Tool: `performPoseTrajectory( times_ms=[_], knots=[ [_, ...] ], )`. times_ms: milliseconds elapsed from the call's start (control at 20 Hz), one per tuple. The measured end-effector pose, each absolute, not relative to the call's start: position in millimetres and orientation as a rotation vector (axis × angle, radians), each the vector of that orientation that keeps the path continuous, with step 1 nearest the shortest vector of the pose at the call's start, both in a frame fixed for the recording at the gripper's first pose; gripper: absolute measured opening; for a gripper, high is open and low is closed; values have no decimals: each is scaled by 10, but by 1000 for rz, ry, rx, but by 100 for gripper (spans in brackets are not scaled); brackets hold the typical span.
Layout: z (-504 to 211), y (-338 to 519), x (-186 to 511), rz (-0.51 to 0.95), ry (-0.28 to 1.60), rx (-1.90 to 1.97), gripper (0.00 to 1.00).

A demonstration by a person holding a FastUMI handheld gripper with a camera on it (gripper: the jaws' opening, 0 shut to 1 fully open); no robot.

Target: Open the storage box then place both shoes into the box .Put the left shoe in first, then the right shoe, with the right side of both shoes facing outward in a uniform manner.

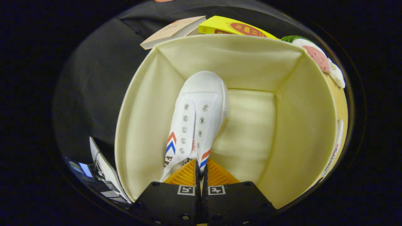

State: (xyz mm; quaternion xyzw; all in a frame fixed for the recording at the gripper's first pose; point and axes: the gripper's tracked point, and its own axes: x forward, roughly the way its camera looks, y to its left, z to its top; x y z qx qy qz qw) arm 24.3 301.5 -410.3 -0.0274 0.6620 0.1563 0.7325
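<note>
I look down into the open cream fabric storage box. A white canvas shoe with metal eyelets and red and blue chevrons hangs inside it, toe pointing away from me toward the box floor and far wall. It is nearer the left wall, with bare floor to its right. My gripper is shut on the shoe, with the edge of its opening pinched between the two fingers. I cannot tell whether it is the left or the right shoe.
Beyond the box's far wall lie a beige book and a yellow packet. A plush decoration sits at the box's far right corner. To the left of the box, on the black cloth, lies a white device with cables.
</note>
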Motion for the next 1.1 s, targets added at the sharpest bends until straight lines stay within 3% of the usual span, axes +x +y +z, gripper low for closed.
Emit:
performPoseTrajectory(
  times_ms=[200, 400, 450, 500, 750, 1100],
  knots=[
    [-4186, 3005, 227, 321, 1507, -54, 2],
    [-4009, 2912, 221, 368, 1513, -42, 16],
    [-3898, 2920, 195, 396, 1523, -1, 33],
    [-3783, 2911, 168, 413, 1528, 21, 38],
    [-3013, 2631, 146, 524, 1441, -9, 97],
    [-2558, 1716, 77, 541, 1369, -14, 97]
  ],
)
